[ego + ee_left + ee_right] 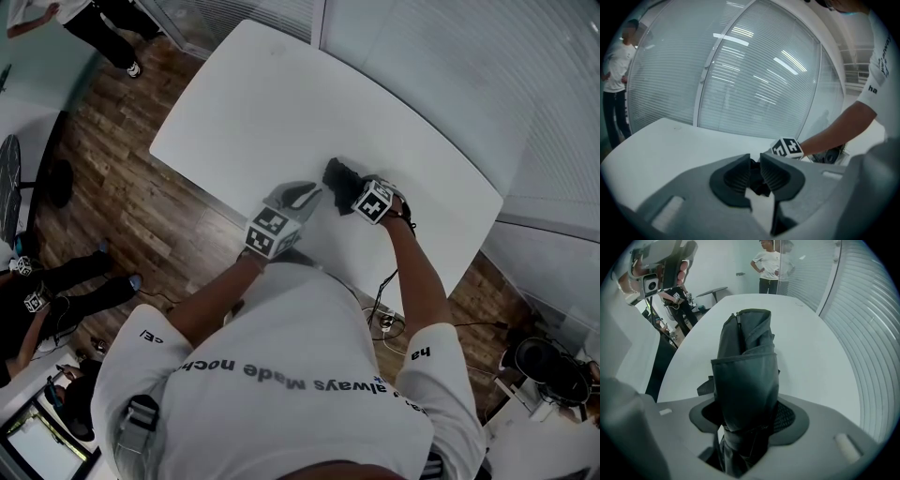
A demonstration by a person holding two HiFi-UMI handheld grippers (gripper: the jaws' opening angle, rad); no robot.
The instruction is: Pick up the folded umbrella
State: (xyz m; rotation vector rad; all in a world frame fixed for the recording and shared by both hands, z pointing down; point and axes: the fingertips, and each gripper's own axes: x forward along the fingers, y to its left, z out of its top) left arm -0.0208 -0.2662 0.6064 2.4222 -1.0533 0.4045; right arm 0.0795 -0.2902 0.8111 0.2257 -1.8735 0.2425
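Umbrella (339,175): folded, dark, near edge of white table (281,103) | right gripper (745,418): pointing steeply down, jaws clamped on its sides | left gripper (755,174): just left of it, jaws almost together, only a slit between

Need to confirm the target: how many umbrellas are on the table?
1: the folded umbrella on the white table, between the jaws of the right gripper. The arms may hide more.

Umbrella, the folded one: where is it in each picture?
Head view: umbrella at the centre, lying on the white table.
Left gripper view: umbrella probably the dark bit low in the middle; table beyond.
Right gripper view: umbrella fills the middle, table behind.
Shared landmark: the white table.
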